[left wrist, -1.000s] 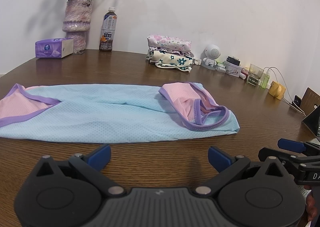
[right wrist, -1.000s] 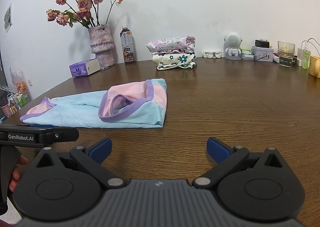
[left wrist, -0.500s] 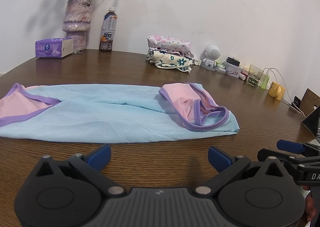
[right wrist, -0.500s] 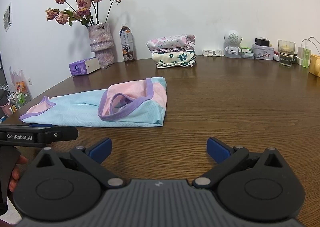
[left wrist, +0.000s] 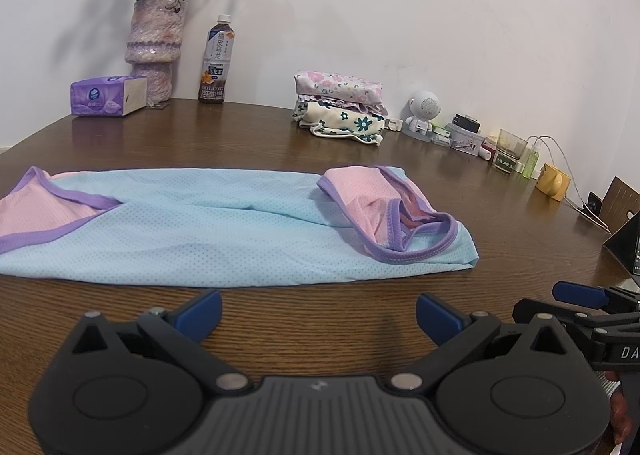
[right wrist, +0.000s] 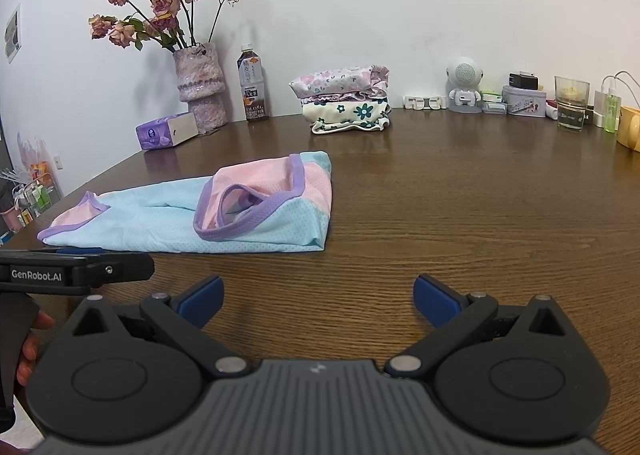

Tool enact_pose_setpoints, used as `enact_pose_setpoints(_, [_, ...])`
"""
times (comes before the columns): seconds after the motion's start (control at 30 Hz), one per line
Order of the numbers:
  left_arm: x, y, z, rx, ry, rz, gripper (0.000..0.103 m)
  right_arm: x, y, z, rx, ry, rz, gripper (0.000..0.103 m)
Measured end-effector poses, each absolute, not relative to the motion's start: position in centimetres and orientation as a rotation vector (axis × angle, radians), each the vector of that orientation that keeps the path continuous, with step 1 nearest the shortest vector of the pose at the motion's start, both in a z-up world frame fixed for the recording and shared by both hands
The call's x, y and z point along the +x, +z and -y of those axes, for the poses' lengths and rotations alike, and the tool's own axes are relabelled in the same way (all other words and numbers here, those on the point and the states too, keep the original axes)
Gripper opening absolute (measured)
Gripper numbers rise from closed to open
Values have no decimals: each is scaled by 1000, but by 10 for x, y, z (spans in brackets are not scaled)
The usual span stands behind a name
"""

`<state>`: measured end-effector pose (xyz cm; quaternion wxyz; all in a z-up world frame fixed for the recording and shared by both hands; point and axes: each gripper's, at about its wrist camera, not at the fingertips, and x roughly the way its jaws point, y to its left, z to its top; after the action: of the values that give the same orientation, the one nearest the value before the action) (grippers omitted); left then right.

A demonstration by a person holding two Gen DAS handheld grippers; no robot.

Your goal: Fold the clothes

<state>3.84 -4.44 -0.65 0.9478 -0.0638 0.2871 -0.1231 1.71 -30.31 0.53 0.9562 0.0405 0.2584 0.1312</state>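
Note:
A light blue garment (left wrist: 208, 227) with pink panels and purple trim lies flat on the brown table (left wrist: 500, 223), folded into a long strip. Its right end is folded back, showing a pink part with a purple-edged opening (left wrist: 384, 211). In the right wrist view the same garment (right wrist: 168, 219) lies left of centre. My left gripper (left wrist: 318, 309) hovers open just in front of the garment's near edge, nothing between its blue fingers. My right gripper (right wrist: 318, 297) is open too, short of the garment's right end. Each gripper shows at the edge of the other's view.
A stack of folded floral clothes (left wrist: 340, 107) sits at the back by the wall. A vase of dried roses (left wrist: 154, 47), a tea bottle (left wrist: 216, 61) and a purple tissue pack (left wrist: 108, 95) stand back left. A white robot figure (left wrist: 422, 109), a glass (left wrist: 508, 151) and small items line the back right.
Both grippers have stayed open and almost still; the right wrist view has shifted very slightly. The garment has not moved.

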Motion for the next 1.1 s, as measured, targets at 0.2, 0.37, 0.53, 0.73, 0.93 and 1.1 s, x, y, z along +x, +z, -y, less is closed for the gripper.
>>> enact_pose_setpoints(0.2, [38,-6,45,-129,-251,-584,103,17,5,303,84,260,-528,103])
enact_pose_setpoints(0.37, [38,-6,44,-133,-253,-583,103,18,5,303,84,257,-530,103])
enact_pose_setpoints(0.53, [38,-6,43,-143,-256,-579,103,18,5,303,83,255,-532,103])
enact_pose_setpoints(0.73, [37,-6,43,-145,-258,-577,103,19,5,302,77,251,-537,103])
enact_pose_setpoints(0.93, [37,-6,42,-150,-259,-575,103,19,4,300,70,247,-540,103])
enact_pose_setpoints(1.1, [36,-6,42,-149,-258,-575,103,19,4,300,68,242,-540,103])
